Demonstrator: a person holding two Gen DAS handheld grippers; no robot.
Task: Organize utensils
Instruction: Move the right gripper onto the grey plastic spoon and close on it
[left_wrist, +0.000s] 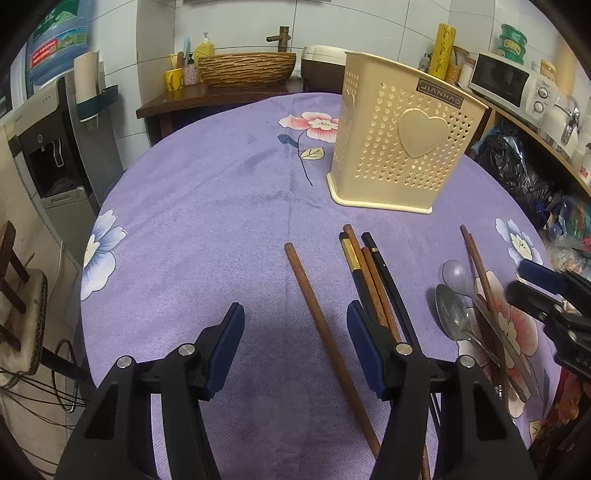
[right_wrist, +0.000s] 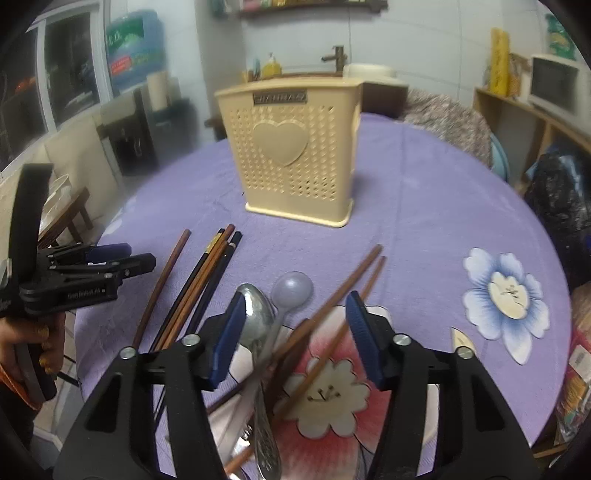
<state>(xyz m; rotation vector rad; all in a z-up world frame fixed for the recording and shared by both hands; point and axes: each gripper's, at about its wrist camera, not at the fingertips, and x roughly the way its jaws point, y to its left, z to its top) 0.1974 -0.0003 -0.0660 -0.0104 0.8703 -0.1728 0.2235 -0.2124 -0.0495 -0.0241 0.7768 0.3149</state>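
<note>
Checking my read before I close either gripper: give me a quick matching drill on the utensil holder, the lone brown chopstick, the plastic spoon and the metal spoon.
Things:
1. utensil holder
2. lone brown chopstick
3. plastic spoon
4. metal spoon

Descriptions:
A. pale lilac bowl
B. between the left gripper's open jaws
C. cream, perforated, upright
D. shiny, beside the right gripper's left pad

Pairs: 1-C, 2-B, 3-A, 4-D

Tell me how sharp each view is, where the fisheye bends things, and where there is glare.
Left wrist view: sharp; the purple tablecloth bulges into a dome, black vignette in the corners, small highlights on the metal spoon. Right wrist view: softer, the utensil holder and background smeared, its label unreadable; the metal spoon shines brightly.
</note>
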